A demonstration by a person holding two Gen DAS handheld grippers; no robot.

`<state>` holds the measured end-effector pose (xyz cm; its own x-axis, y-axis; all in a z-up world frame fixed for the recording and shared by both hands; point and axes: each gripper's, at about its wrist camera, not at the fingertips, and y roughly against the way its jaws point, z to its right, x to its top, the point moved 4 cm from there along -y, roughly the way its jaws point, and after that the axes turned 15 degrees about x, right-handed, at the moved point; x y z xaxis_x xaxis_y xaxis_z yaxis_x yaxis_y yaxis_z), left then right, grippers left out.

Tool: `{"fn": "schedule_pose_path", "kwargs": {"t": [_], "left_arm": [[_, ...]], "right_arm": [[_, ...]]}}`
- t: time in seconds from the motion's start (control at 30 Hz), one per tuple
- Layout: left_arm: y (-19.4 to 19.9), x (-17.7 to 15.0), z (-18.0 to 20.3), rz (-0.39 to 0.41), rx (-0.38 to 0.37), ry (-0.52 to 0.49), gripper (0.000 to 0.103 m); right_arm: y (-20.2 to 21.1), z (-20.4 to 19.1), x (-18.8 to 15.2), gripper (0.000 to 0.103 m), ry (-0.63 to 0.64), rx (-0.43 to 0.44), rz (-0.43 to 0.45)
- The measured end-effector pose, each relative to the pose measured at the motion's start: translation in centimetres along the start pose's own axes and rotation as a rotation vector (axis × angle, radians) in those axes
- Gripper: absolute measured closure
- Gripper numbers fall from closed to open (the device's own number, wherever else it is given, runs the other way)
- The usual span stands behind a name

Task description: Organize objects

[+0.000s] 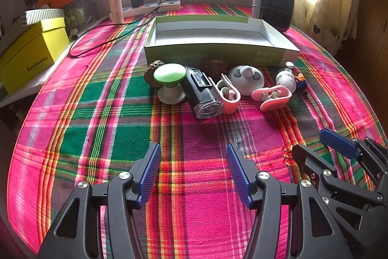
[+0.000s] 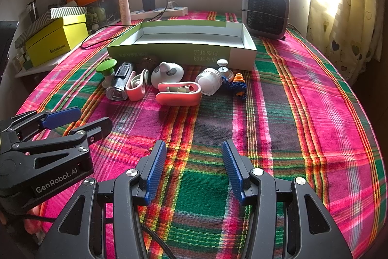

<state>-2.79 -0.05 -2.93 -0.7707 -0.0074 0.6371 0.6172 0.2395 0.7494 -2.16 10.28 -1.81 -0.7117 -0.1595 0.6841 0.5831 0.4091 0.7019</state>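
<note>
- Waiting at the start, left wrist view: left gripper (image 1: 194,171) jaws apart, empty, above the plaid cloth (image 1: 97,98). Small items lie in a row just near of the empty green tray (image 1: 218,55), none inside yet.
- Right wrist view: right gripper (image 2: 194,169) jaws apart, empty. Likely next: reach far for the pink clip (image 2: 179,92), nearest, and lift it over the tray wall.

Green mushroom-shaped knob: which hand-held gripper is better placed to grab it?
Probably the left hand-held gripper: open, empty, and the green knob sits at the row's left end, on its side.
</note>
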Motion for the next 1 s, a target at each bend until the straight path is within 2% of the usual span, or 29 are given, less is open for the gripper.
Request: {"fn": "schedule_pose_path", "kwargs": {"t": [0.53,0.67,0.83,1.0], "left_arm": [[-0.1,0.0,0.2,-0.001,0.003,-0.014,0.047],[-0.1,0.0,0.0,-0.010,-0.012,-0.024,0.047],[-0.2,0.1,-0.8,-0.021,-0.060,-0.015,0.047],[-0.7,0.6,-1.9,-0.027,-0.061,0.006,0.047]], "right_arm": [[0.0,0.1,-0.1,0.054,0.003,0.003,-0.004],[0.0,0.3,0.0,0.053,0.006,0.018,-0.015],[0.3,1.3,0.3,0.053,-0.043,0.098,-0.006],[0.6,2.5,1.0,0.053,-0.064,0.075,0.009]]}}
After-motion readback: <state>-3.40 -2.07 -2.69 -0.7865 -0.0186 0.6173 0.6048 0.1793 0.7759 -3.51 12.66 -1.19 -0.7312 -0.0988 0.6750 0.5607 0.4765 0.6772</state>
